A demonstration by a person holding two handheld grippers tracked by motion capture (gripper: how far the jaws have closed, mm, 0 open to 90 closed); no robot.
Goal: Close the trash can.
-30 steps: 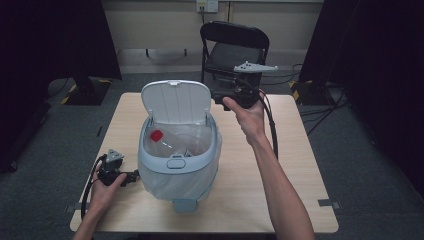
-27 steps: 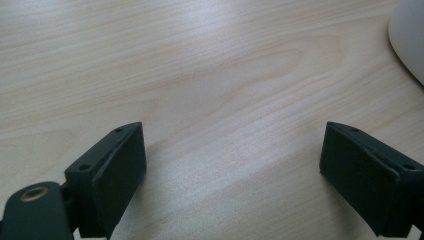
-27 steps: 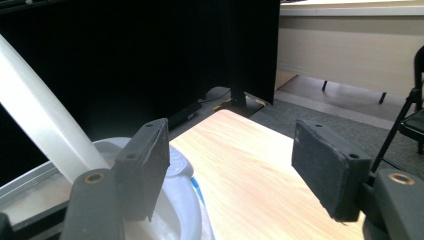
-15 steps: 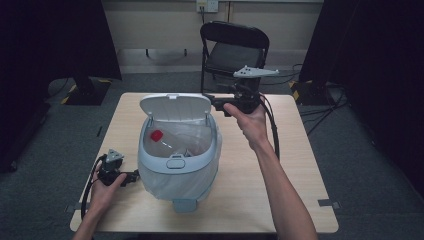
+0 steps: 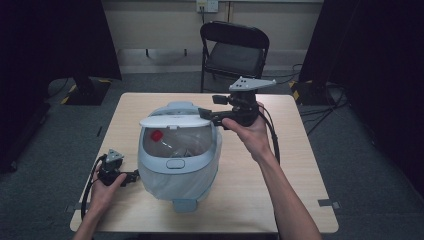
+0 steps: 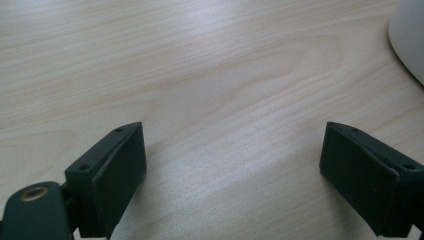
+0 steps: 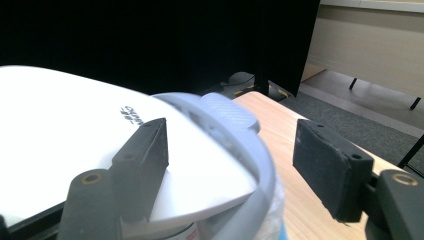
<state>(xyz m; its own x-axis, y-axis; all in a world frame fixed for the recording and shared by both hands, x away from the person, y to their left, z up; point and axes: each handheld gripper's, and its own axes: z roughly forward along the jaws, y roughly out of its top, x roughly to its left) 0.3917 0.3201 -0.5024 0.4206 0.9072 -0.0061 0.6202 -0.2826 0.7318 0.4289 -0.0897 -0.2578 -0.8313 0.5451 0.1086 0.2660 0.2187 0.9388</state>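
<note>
Bin point(image 5: 177, 165) sits mid-worktop point(image 5: 300, 165); its lid point(image 5: 175, 119) is half down. Right hand-held gripper point(image 5: 207, 115), jaws apart, one jaw on the lid's right far edge; lid lies to its left. Left hand-held gripper point(image 5: 134, 176), jaws apart, empty, near-left of the bin.

Support surface was a light wooden table point(image 5: 300, 190) with rounded corners, standing on grey carpeted floor point(image 5: 370, 160). A pale blue bin point(image 5: 177, 165) with a clear liner stood directly on the tabletop, left of centre and nearer the front edge. The left gripper point(image 5: 134, 176) lay on the table just beside the bin's left side, a hand point(image 5: 102, 192) resting on it; in the left gripper view bare wood grain showed between its parted jaws. A black folding chair point(image 5: 235, 50) stood on the floor behind the table.
</note>
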